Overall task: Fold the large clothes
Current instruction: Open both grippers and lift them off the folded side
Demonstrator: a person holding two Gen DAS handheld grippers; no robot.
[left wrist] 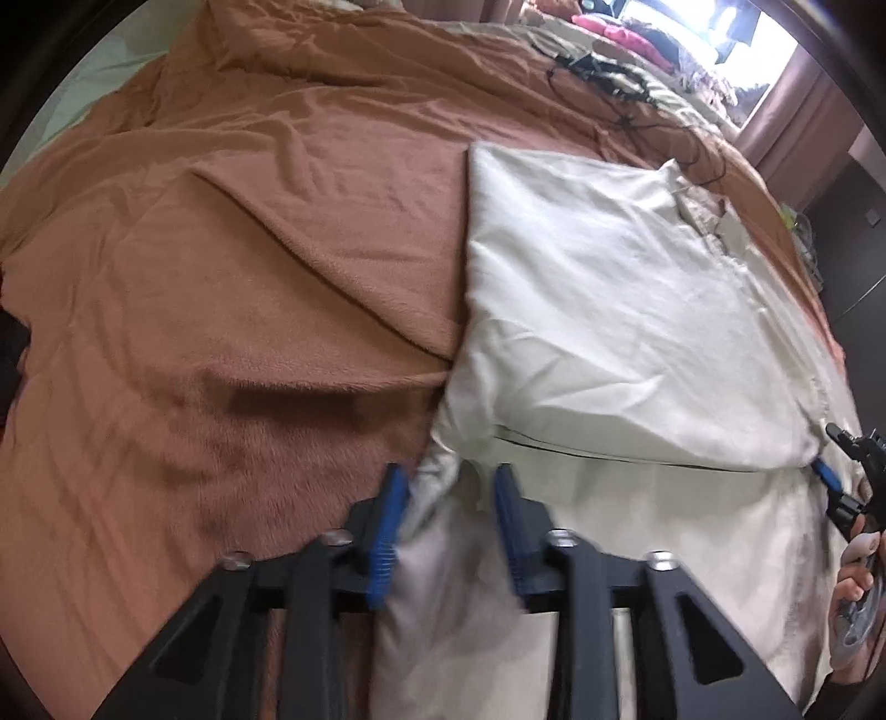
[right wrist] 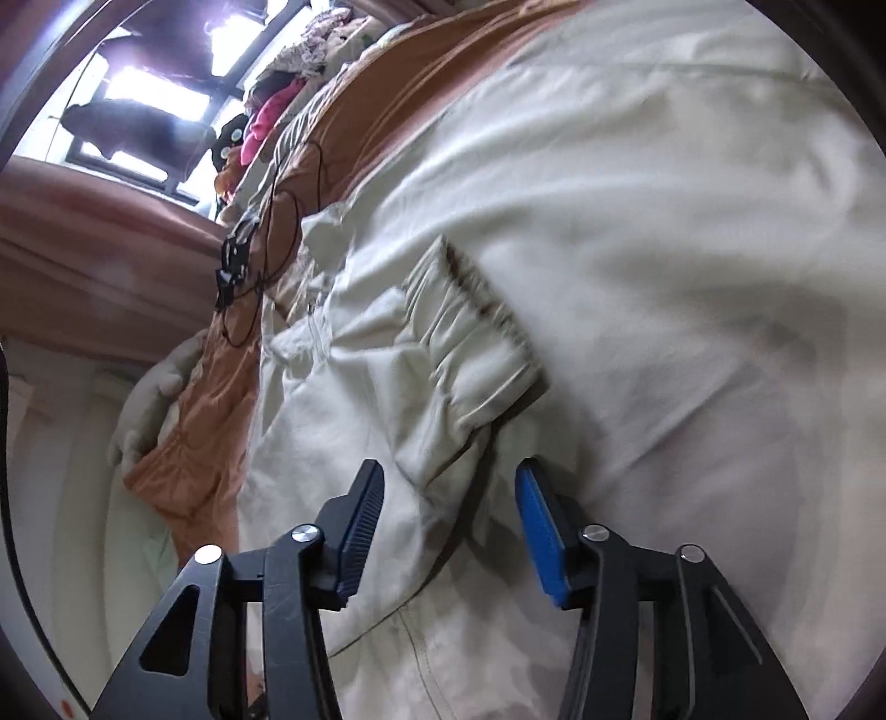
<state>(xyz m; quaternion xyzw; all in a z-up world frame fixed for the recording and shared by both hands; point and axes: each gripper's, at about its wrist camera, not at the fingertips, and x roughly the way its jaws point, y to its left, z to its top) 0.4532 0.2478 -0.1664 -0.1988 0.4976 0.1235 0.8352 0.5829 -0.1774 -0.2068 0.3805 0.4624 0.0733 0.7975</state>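
Note:
A large cream garment (left wrist: 609, 310) lies folded on the bed, its doubled upper part ending in a fold edge near me. My left gripper (left wrist: 449, 493) stands open at that fold's left corner, with a bunch of the cream cloth between its blue pads (left wrist: 393, 498), nearer the left one. In the right wrist view the same garment (right wrist: 637, 249) fills the picture, and a gathered elastic cuff (right wrist: 476, 343) lies on top of it. My right gripper (right wrist: 448, 487) hangs open just above the cloth below that cuff. No pad presses on the fabric.
An orange fleece blanket (left wrist: 249, 249) covers the bed to the left of the garment. Black cables (left wrist: 603, 72) lie on it at the far side, beside a pile of pink clothes (left wrist: 620, 27) under a window. A hand (left wrist: 858, 587) holds the right gripper at the picture's right edge.

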